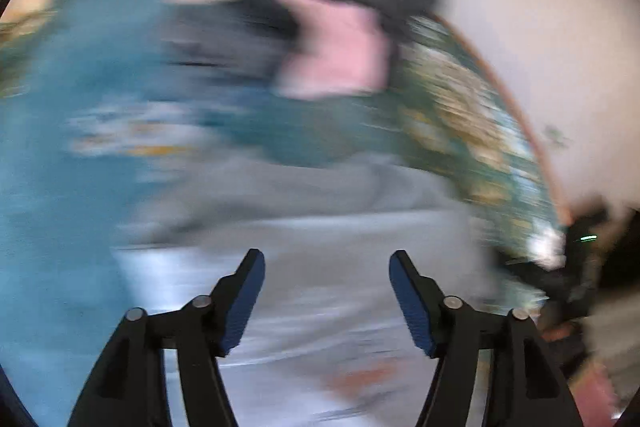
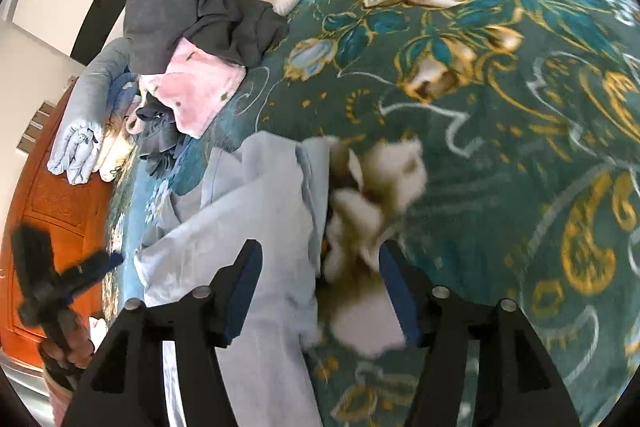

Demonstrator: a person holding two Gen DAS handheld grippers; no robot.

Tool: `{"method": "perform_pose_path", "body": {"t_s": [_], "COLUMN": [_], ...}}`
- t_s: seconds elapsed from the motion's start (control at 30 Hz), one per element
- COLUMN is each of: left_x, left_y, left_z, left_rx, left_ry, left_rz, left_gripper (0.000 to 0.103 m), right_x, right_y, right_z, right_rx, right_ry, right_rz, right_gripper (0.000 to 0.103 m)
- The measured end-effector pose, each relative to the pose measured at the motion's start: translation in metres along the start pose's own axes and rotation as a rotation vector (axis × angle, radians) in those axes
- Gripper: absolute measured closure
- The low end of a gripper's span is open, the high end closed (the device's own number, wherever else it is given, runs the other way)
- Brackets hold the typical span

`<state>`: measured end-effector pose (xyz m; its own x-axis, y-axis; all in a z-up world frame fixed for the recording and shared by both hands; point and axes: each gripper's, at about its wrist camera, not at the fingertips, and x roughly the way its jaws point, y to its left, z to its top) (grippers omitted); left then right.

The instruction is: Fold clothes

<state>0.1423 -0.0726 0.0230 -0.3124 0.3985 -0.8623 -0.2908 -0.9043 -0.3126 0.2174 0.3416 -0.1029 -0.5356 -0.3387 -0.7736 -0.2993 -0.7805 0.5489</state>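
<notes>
Green floral bedspread (image 2: 500, 115) covers the bed; white wall (image 1: 540, 27) beyond. Clothes pile (image 2: 200, 19) lies at the far edge, folded stack (image 2: 84, 143) beside it. Pale blue garment (image 2: 256, 227) lies crumpled under both tools. Left tool (image 1: 326, 291): jaws apart, empty. Right tool (image 2: 320, 287): jaws apart, clamping nothing.

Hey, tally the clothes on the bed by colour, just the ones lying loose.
Dark grey: 1, the crumpled dark grey garment
Pink: 1, the fuzzy pink garment
Light blue: 1, the light blue shirt
Total: 3
</notes>
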Motion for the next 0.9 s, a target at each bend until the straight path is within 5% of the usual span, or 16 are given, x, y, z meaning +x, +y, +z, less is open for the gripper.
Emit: {"method": "perform_pose_path", "body": {"t_s": [0.07,0.17,0.33,0.4,0.47,0.5,0.53,0.6,0.77,0.9], "left_x": [0.002,0.018,0.055,0.057,0.06,0.064,0.066,0.067,0.047,0.015], "left_y": [0.047,0.077,0.067,0.063,0.062,0.061,0.06,0.06,0.055,0.041], "left_z": [-0.003,-0.009,-0.015,-0.012,-0.009,-0.006,-0.004,-0.001,0.019,0.052], "left_rx": [-0.088,-0.152,-0.14,-0.132,-0.136,-0.143,-0.139,-0.135,-0.105,-0.063], "left_ry": [-0.007,0.019,0.053,0.029,0.016,0.028,0.031,0.026,-0.063,-0.213], "left_rz": [0.057,-0.031,-0.107,-0.128,-0.154,-0.146,-0.134,-0.127,-0.142,-0.168], "left_gripper": [0.033,0.033,0.035,0.035,0.053,0.071,0.077,0.088,0.093,0.094], "right_x": [0.013,0.026,0.039,0.041,0.044,0.046,0.048,0.049,0.036,0.012], "right_y": [0.001,0.002,0.009,0.01,0.009,0.008,0.008,0.01,0.028,0.058], "right_z": [0.011,0.023,0.034,0.035,0.035,0.036,0.035,0.035,0.054,0.089], "right_rx": [-0.011,-0.044,-0.123,-0.146,-0.143,-0.137,-0.135,-0.141,-0.185,-0.254], "right_ry": [0.012,0.015,0.03,0.032,0.043,0.053,0.062,0.071,0.024,-0.081], "right_rz": [-0.02,-0.026,-0.015,0.006,0.025,0.031,0.042,0.051,0.087,0.119], "right_gripper": [0.041,0.041,0.04,0.048,0.069,0.086,0.095,0.097,0.098,0.099]}}
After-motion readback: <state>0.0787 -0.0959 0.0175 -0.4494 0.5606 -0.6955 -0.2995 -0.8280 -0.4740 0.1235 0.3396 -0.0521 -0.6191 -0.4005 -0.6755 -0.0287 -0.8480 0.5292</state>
